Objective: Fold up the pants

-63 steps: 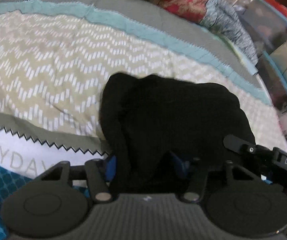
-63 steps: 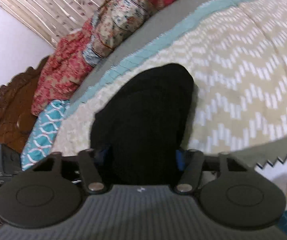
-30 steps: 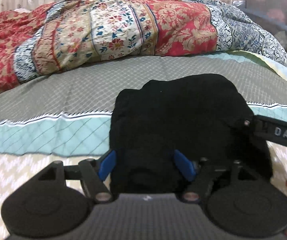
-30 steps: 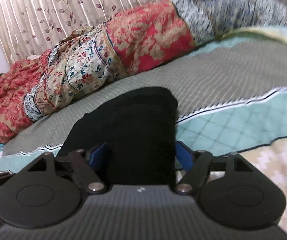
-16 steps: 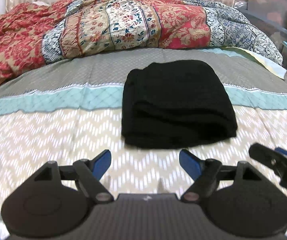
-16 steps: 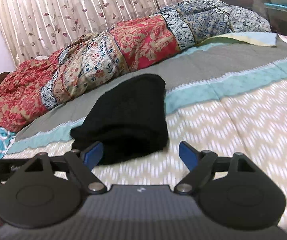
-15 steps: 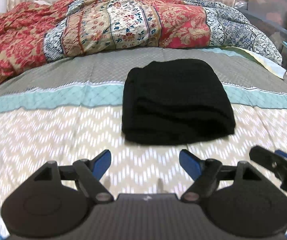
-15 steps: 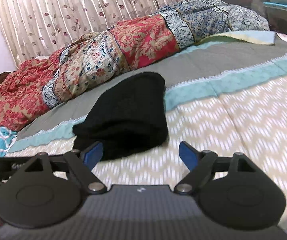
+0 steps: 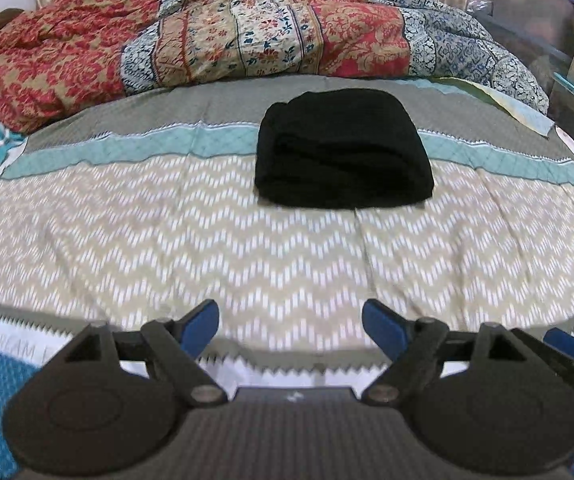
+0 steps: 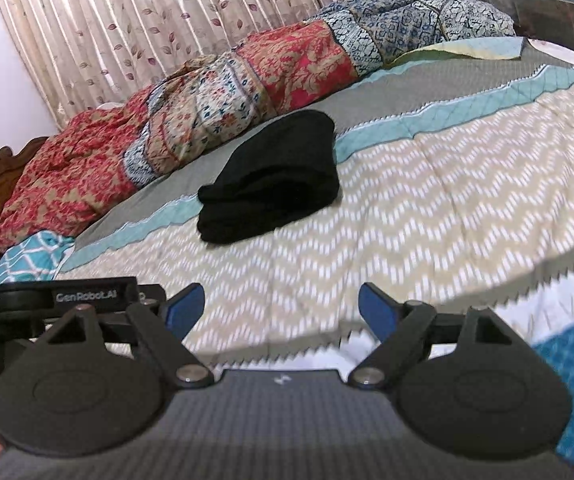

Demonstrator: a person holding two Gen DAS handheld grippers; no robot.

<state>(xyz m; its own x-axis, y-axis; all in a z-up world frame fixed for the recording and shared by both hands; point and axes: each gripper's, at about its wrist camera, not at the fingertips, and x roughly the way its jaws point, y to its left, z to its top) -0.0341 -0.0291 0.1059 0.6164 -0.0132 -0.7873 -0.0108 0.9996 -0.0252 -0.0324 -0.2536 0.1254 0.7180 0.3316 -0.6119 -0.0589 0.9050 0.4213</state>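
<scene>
Both the left gripper and the right gripper now hang with their jaws spread wide and nothing between them, the left one having just been opening further; a second ago each was around the black cloth, and now they are pulled well back toward the near edge of the bed. The pants lie apart from them as a compact folded bundle on the bedspread, across its teal stripe, just short of the rumpled quilt. To my eye the folding looks finished.
</scene>
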